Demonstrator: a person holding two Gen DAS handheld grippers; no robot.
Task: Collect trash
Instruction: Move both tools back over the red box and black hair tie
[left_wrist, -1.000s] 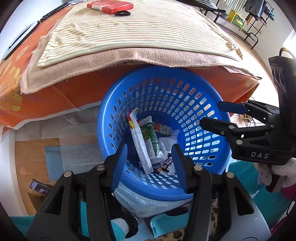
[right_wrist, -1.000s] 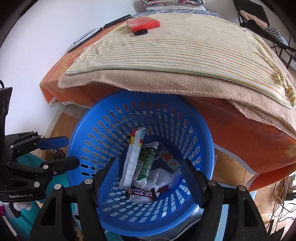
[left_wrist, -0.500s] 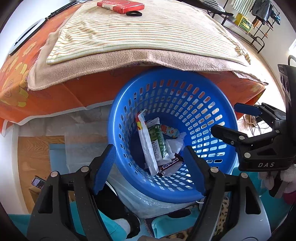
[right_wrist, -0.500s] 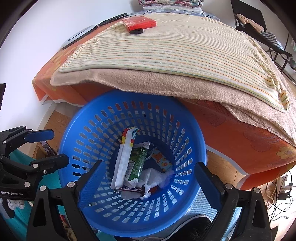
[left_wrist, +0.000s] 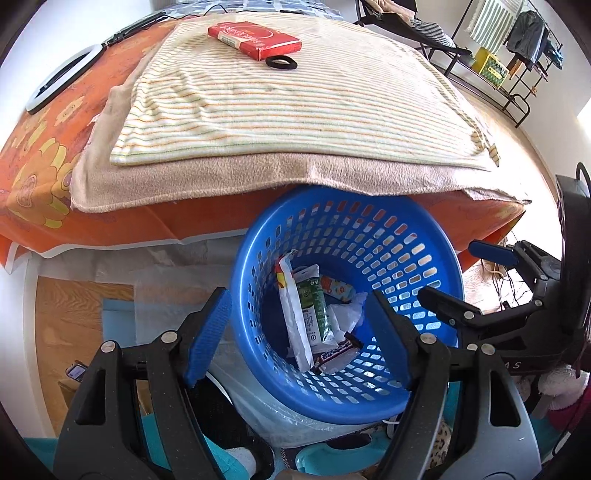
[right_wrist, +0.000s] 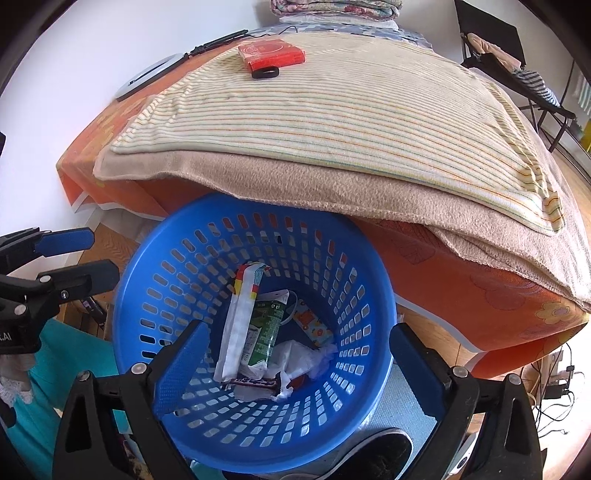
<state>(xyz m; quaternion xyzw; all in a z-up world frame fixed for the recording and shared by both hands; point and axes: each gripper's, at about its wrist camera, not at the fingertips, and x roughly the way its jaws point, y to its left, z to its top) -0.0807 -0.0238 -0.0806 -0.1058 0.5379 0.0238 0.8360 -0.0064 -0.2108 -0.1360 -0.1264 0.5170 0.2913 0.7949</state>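
Both my grippers hang over the blue basket (left_wrist: 424, 258), each spread wide and holding nothing. My left gripper (left_wrist: 299, 332) frames the basket's near rim; my right gripper (right_wrist: 299, 365) does the same from the other side, its blue pads straddling the trash pile.

Straight ahead of the fingers, at the basket's bottom, lie the collected wrappers: a long white packet (right_wrist: 238, 321) leaning up the wall, a green carton (right_wrist: 266, 332) against it, a dark candy bar wrapper (right_wrist: 253, 382) nearest me, crumpled white paper (right_wrist: 299, 354) and a small orange-patterned wrapper (right_wrist: 312, 326). The pile overlaps, so what sits under the paper is hidden.

Beyond the basket, a tan blanket (left_wrist: 221, 173) and a striped towel (left_wrist: 295, 103) overhang its far rim, cutting it off from sight. Far ahead on the towel rest a red box (left_wrist: 255, 38) and a black ring (left_wrist: 281, 63). Below my left gripper, clear plastic and dark shapes are too crowded to identify.
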